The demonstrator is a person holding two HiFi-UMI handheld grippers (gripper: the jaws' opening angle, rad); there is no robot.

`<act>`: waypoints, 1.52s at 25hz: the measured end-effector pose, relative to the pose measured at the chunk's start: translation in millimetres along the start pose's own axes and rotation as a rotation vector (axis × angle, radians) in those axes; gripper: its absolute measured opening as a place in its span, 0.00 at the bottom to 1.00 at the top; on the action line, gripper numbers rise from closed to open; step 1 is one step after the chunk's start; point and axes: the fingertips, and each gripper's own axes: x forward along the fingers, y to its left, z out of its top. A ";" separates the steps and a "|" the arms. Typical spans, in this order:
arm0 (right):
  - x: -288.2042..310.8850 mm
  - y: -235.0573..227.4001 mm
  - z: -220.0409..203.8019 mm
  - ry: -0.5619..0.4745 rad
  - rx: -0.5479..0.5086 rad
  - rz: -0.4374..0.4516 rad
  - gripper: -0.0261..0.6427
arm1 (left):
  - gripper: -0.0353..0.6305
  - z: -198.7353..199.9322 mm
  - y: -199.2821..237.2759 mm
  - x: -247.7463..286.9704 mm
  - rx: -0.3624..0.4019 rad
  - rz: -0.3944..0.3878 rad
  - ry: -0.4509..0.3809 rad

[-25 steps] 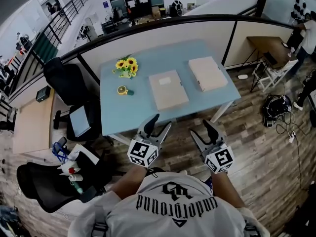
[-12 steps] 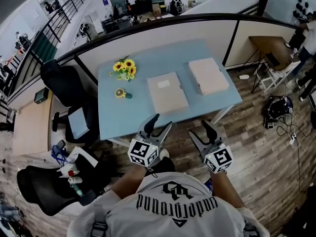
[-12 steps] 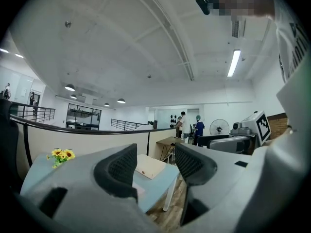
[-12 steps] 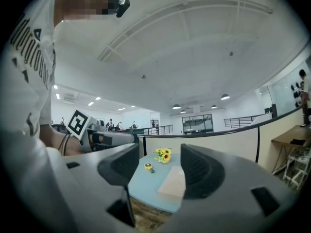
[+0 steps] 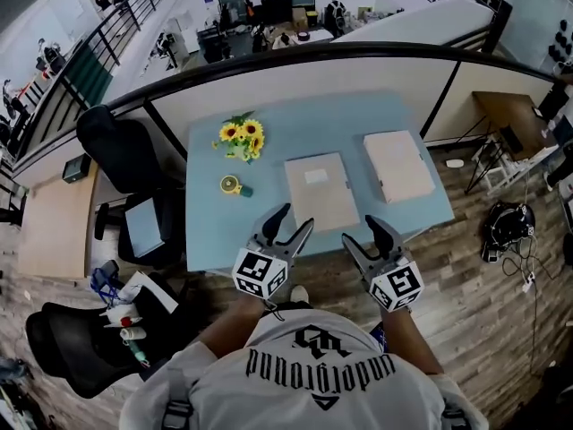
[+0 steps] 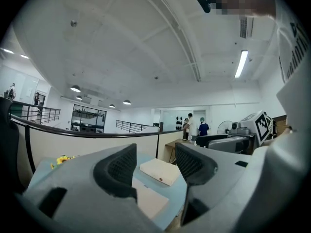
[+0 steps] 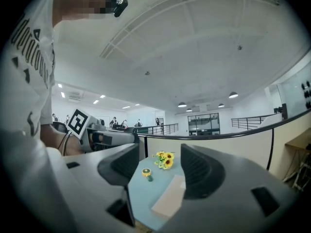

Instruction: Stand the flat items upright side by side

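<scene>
Left tool [image 5: 296, 216]: jaws partway apart, just been opening, empty, by worktop's [image 5: 210, 227] near edge.
Right tool [image 5: 358, 228]: partway apart, empty.

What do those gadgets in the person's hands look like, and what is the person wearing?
The left tool and the right tool are a matching pair in grey plastic. Each has two curved jaws lined with dark ribbed pads and carries a white cube printed with black square markers. The person wears a white shirt with black lettering.
</scene>
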 end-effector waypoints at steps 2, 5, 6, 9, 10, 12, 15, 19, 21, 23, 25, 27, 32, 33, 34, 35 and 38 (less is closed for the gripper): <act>23.0 -3.1 3.4 0.005 0.004 0.009 0.42 | 0.44 6.6 21.8 4.5 0.000 0.010 -0.006; 50.1 -5.0 8.4 0.007 -0.004 0.018 0.42 | 0.44 14.6 47.4 7.8 0.007 0.020 -0.015; 58.2 -6.0 9.4 0.005 -0.006 0.019 0.42 | 0.44 16.0 54.9 9.2 0.009 0.021 -0.016; 80.5 -8.5 10.5 0.005 -0.003 0.027 0.43 | 0.45 16.2 74.5 13.7 0.003 0.028 -0.010; 86.1 -9.0 9.8 0.009 -0.001 0.031 0.43 | 0.45 15.3 79.3 14.8 -0.001 0.031 -0.006; 94.8 -11.8 7.1 0.019 0.003 0.036 0.43 | 0.46 12.9 86.4 17.1 -0.006 0.035 0.003; 106.5 -20.9 1.4 0.034 0.009 0.040 0.43 | 0.47 6.1 95.2 23.8 -0.015 0.038 0.023; 122.1 -37.0 -6.6 0.059 0.024 0.053 0.44 | 0.47 -6.8 105.8 35.8 -0.035 0.053 0.056; 130.5 -48.8 -12.4 0.078 0.031 0.063 0.44 | 0.48 -13.3 112.1 44.5 -0.043 0.067 0.074; 138.2 -63.6 -21.7 0.104 0.042 0.071 0.44 | 0.48 -21.5 118.2 54.3 -0.057 0.081 0.093; 146.4 -81.6 -32.8 0.137 0.057 0.080 0.45 | 0.49 -31.7 124.2 65.6 -0.074 0.097 0.119; 156.1 -100.6 -45.8 0.174 0.072 0.093 0.46 | 0.50 -45.0 131.3 77.7 -0.094 0.114 0.151; 180.8 -145.5 -92.3 0.295 0.108 0.124 0.48 | 0.52 -86.7 154.3 107.9 -0.164 0.161 0.236; 184.2 -153.1 -104.0 0.326 0.120 0.130 0.49 | 0.53 -96.5 158.3 113.0 -0.184 0.171 0.256; 187.3 -160.2 -116.2 0.358 0.132 0.135 0.49 | 0.54 -107.1 162.1 117.9 -0.203 0.180 0.277; 190.5 -167.2 -128.7 0.390 0.145 0.140 0.50 | 0.54 -118.5 166.1 122.9 -0.221 0.189 0.299; 199.0 -185.3 -170.1 0.492 0.175 0.155 0.51 | 0.55 -156.9 178.8 135.5 -0.276 0.213 0.374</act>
